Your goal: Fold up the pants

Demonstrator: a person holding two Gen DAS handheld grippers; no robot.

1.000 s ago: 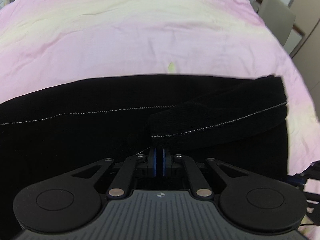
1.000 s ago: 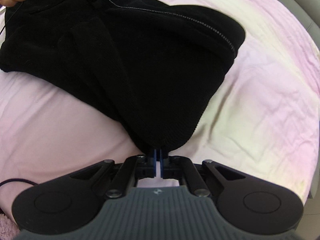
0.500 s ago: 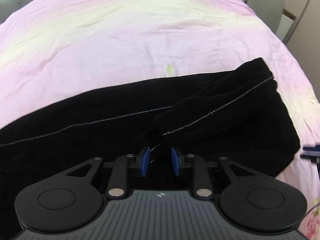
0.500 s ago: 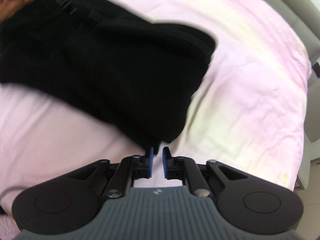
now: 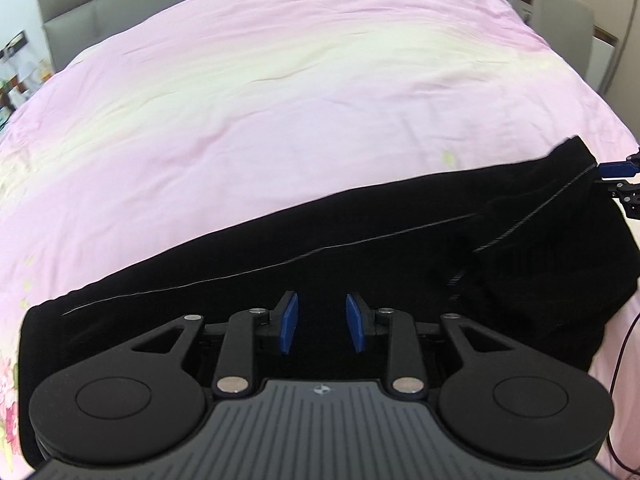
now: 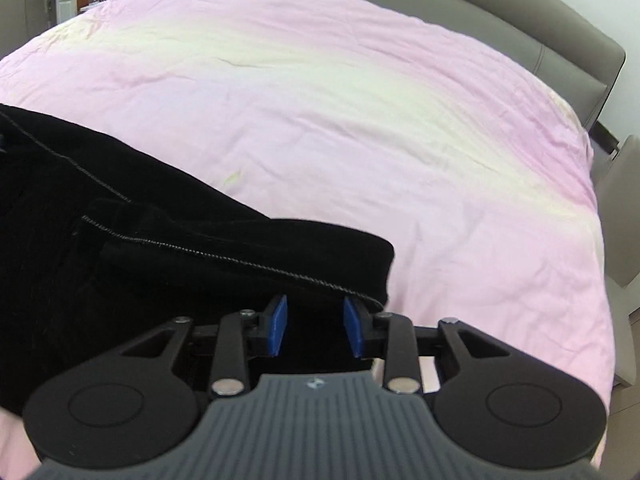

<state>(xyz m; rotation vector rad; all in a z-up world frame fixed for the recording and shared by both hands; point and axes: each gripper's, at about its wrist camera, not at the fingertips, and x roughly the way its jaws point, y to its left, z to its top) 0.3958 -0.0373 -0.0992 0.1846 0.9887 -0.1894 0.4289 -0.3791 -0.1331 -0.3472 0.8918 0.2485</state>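
Left gripper and right gripper just opened, released pants, drawn back

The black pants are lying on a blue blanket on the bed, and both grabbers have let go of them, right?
Not quite: the blanket is pink with pale yellow, not blue, as both wrist views show. The rest holds: the black pants lie on it, and the left gripper and right gripper have just been opening, with nothing pinched between their blue pads.

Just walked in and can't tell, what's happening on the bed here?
A person is folding black pants on a pink bedspread with two handheld grippers. The left gripper and right gripper have just been opening; nothing is pinched between either's pads now. The pants lie folded over on the bed.
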